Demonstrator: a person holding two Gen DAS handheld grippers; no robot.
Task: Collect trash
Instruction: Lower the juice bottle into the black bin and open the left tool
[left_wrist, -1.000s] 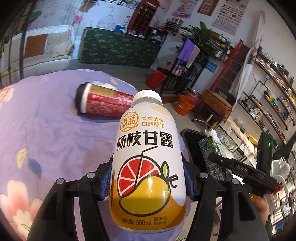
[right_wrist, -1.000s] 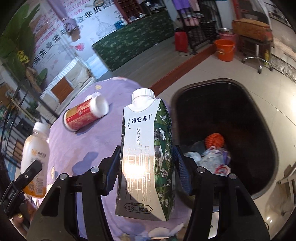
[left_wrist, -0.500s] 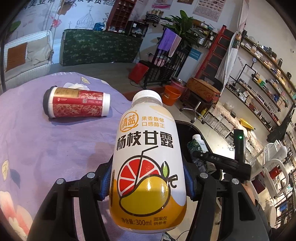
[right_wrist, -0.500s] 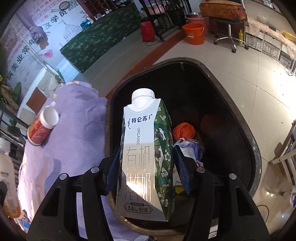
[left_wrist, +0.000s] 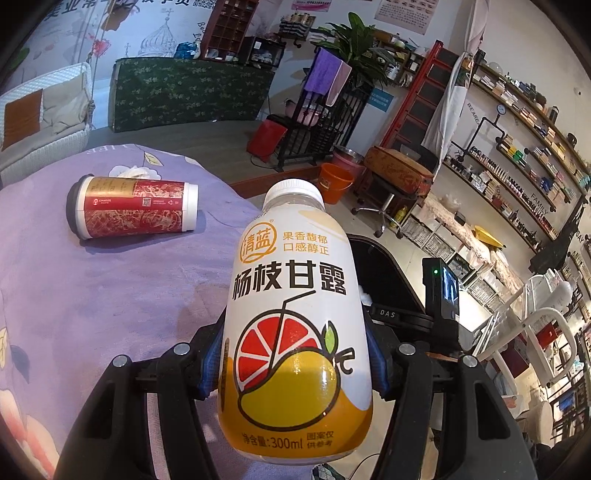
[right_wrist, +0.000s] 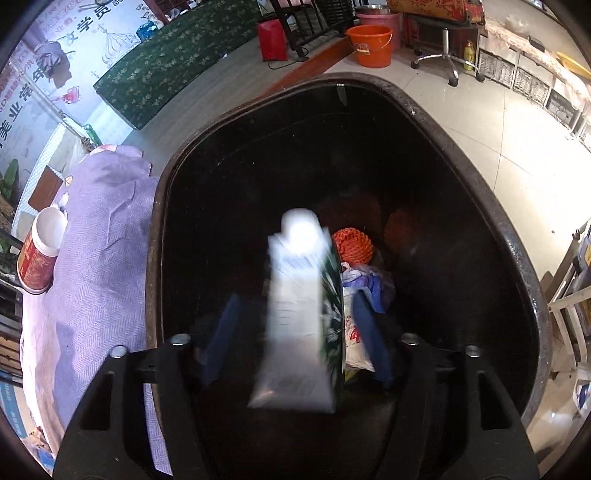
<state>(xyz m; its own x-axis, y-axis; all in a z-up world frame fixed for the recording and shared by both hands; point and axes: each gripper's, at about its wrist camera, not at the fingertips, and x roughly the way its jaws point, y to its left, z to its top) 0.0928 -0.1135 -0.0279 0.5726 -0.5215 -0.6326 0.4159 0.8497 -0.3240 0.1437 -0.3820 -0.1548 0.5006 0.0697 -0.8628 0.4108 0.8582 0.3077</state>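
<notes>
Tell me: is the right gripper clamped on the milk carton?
No: the right gripper is spread open, gaps showing on both sides of the blurred milk carton, which hangs over the black bin.

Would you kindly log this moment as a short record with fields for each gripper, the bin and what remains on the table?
left gripper: jaws shut on the juice bottle, held upright
right gripper: jaws open, above the trash bin
milk carton: motion-blurred between the open jaws, over the bin
bin contents: orange net ball, plastic bags
left on table: red cup lying on its side on the purple cloth
</notes>
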